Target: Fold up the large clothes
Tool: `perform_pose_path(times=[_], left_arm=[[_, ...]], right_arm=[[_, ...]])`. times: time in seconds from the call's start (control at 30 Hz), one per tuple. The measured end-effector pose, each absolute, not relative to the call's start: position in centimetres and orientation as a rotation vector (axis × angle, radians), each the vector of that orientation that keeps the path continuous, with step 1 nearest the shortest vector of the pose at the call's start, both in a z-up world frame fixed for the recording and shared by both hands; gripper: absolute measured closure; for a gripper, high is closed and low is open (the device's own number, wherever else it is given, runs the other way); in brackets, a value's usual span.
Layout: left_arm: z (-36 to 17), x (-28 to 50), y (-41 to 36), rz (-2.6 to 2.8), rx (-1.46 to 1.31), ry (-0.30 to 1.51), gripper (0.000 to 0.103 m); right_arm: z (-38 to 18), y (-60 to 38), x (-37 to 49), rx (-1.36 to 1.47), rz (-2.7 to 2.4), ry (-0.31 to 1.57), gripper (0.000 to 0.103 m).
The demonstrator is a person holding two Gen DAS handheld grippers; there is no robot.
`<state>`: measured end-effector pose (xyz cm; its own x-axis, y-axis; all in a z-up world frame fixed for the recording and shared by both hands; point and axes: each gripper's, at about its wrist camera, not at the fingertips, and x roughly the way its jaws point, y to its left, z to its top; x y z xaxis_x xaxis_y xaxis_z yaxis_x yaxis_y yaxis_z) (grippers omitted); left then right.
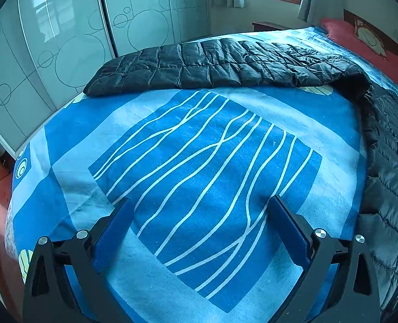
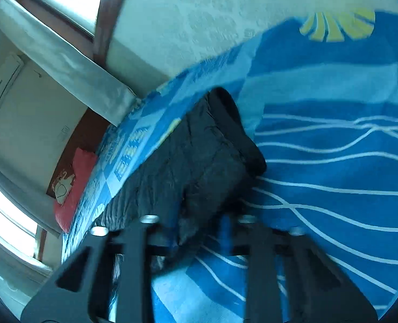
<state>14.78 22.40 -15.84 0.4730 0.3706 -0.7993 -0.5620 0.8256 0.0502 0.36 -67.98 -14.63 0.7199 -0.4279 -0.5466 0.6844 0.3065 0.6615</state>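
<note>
the black puffer coat lies spread over the bed, flat for folding. the left gripper hovers with fingers spread over bare sheet (holding nothing), while the right gripper has its fingers pressed together on the coat's edge, likely to lift it.

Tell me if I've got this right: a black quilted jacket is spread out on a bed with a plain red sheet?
Not quite. The black quilted jacket is spread on the bed, but the sheet is blue with white wavy lines, not plain red. The left wrist view shows it clearly.

You are looking at black quilted jacket lying on bedspread showing blue blocks, white wavy lines, pale yellow motifs. Pillow showing red. Wardrobe doors showing pale grey with thin circle outlines. Gripper pads showing blue.
</note>
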Motion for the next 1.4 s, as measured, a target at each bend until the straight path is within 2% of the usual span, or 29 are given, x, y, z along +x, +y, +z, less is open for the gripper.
perform_pose_path(times=[0.07, 0.23, 0.4, 0.53, 0.77, 1.0, 1.33, 1.4], left_arm=[[-15.9, 14.7, 22.3, 0.578, -0.232, 0.913, 0.004], [-15.9, 14.8, 22.4, 0.583, -0.226, 0.91, 0.004], [-15.9, 14.8, 22.4, 0.582, -0.229, 0.907, 0.004], [-16.0, 14.7, 22.3, 0.583, -0.226, 0.909, 0.004], [-16.0, 14.6, 22.6, 0.577, -0.234, 0.9, 0.004], [-16.1, 14.3, 22.6, 0.571, -0.243, 0.889, 0.004], [-16.2, 14.2, 22.6, 0.57, -0.244, 0.88, 0.004], [-16.2, 14.2, 22.6, 0.571, -0.242, 0.879, 0.004]], right_arm=[[-12.8, -66.6, 1.3, 0.909, -0.76, 0.306, 0.095], [-7.9, -61.4, 4.9, 0.711, -0.658, 0.297, 0.096], [-3.0, -52.2, 11.5, 0.532, -0.459, 0.321, 0.096], [-1.4, -43.8, 17.4, 0.421, -0.3, 0.371, 0.096], [-3.3, -28.2, 26.9, 0.265, -0.065, 0.515, 0.096], [-6.8, -15.4, 31.9, 0.16, 0.076, 0.647, 0.096], [-11.9, -6.0, 37.6, 0.085, 0.165, 0.79, 0.095], [-12.8, -4.8, 38.5, 0.078, 0.171, 0.812, 0.092]])
